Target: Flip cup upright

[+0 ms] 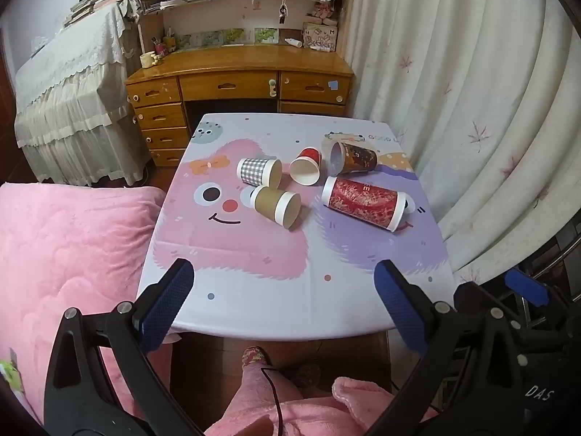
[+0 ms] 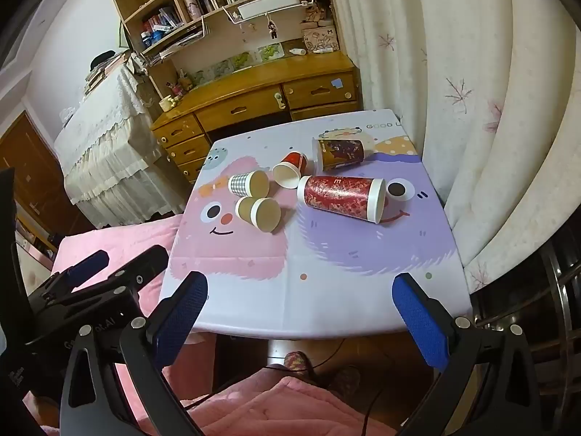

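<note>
Where the cartoon tablecloth [image 1: 254, 290] turns from pink to purple, five paper cups on their sides, none upright, each showing a bare interior where the mouth faces the cameras. Nearest the front edge, a plain brown cup [image 1: 277, 206] [image 2: 258, 211] with a white rim, mouth toward the cameras, nothing inside. Just behind it, almost touching, a grey checked cup [image 1: 259, 171] [image 2: 248, 184], mouth to the right, likewise hollow. To the right of that, a small red cup [image 1: 306, 166] [image 2: 289, 169] tipped mouth-forward, white inside. Further right and back, a dark brown patterned cup [image 1: 352, 157] [image 2: 339, 153] with its base end toward the left; mouth turned away, so contents hard to judge. In front of it, the largest, a tall red-and-gold cup [image 1: 364, 203] [image 2: 341, 196] lying crosswise, wide rim at the right, its interior not visible from either view. Small red cup close against the tall one's narrow end in the right wrist view.

Both tools held short of the table's near edge, well apart from the cups. Left gripper [image 1: 284, 301] spread wide, clamping nothing; right gripper [image 2: 300, 312] equally splayed, blue pads [image 2: 419, 321] bare. Beyond the table, a wooden desk [image 1: 239, 76] with drawers, white curtains [image 1: 472, 91] at the right, a pink blanket [image 1: 65, 247] at the left.
</note>
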Tool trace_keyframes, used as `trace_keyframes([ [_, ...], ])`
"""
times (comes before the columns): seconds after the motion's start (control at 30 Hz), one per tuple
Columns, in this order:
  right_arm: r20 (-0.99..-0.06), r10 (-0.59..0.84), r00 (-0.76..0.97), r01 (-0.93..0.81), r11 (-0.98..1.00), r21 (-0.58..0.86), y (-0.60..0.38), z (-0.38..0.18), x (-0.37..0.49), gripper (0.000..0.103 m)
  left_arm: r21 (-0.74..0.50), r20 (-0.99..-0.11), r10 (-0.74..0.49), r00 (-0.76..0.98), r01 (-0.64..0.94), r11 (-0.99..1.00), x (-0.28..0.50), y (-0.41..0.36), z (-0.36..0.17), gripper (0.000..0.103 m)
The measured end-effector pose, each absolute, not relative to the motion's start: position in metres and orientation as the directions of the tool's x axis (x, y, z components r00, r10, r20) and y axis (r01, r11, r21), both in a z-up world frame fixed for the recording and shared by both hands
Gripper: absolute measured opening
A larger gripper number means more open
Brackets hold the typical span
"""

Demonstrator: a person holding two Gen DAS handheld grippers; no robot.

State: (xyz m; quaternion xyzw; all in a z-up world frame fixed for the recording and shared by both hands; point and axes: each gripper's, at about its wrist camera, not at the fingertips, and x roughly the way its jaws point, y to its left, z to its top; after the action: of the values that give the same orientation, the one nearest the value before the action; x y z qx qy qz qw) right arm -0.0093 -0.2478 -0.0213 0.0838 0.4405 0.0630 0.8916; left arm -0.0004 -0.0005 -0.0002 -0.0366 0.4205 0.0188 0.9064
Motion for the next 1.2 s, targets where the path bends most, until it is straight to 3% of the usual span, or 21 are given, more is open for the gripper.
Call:
trace_keyframes([
  [1.2, -0.78, 0.221, 0.586, -0.033, 0.968, 0.25, -0.251, -0.027, -0.011, 0.103, -0.064, -0.77, -0.001, 0.638, -0.076, 0.995, -0.003, 0.003, 0.013, 0.099],
])
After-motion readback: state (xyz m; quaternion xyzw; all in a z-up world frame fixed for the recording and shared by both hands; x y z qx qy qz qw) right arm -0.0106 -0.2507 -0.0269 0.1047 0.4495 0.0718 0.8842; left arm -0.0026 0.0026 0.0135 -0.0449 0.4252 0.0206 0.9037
